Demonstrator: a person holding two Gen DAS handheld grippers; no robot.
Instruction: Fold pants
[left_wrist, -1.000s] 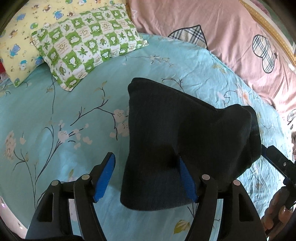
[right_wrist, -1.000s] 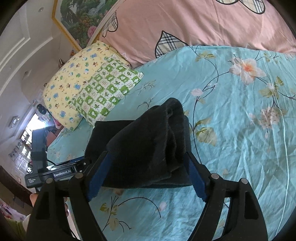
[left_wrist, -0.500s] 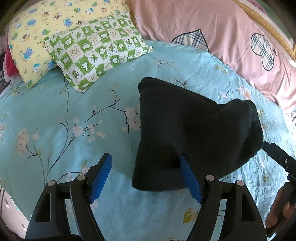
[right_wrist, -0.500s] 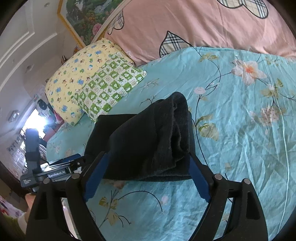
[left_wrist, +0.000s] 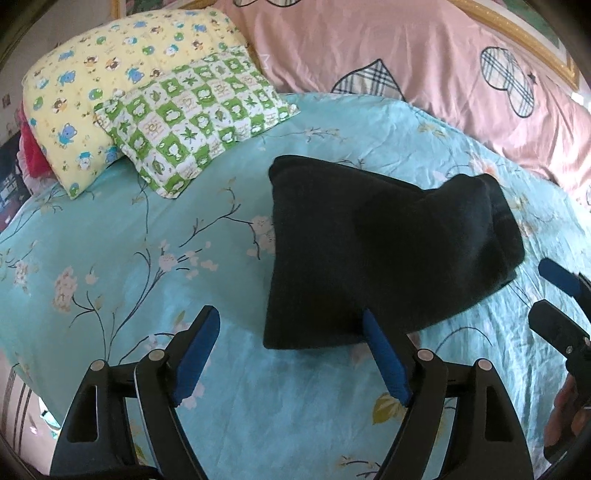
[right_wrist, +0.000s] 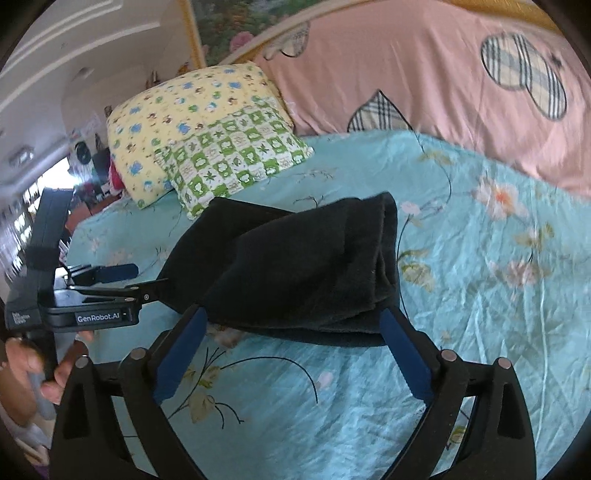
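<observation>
The black pants (left_wrist: 369, 251) lie folded into a thick bundle on the turquoise flowered bed sheet (left_wrist: 110, 258). My left gripper (left_wrist: 289, 317) hovers at the bundle's near left corner. Its jaws are opening, and the corner sits between them beside the right pad (left_wrist: 384, 362), which does not press it. In the right wrist view the pants (right_wrist: 306, 266) show their stacked layers. My right gripper (right_wrist: 291, 317) straddles the bundle's near edge, and its jaws are opening with neither pad squeezing the cloth. Each gripper shows in the other's view: the right gripper (left_wrist: 554, 291) and the left gripper (right_wrist: 110, 280).
A yellow cartoon pillow (left_wrist: 110, 74) and a green checked pillow (left_wrist: 195, 118) lie at the far left of the bed. A pink quilt (left_wrist: 406, 55) with plaid shapes runs along the back. A person's hand (right_wrist: 22, 362) holds the left gripper's handle.
Both grippers have drawn back a little from the pants and their jaws have spread wider. The right view has rolled. The bundle stays on the sheet.
</observation>
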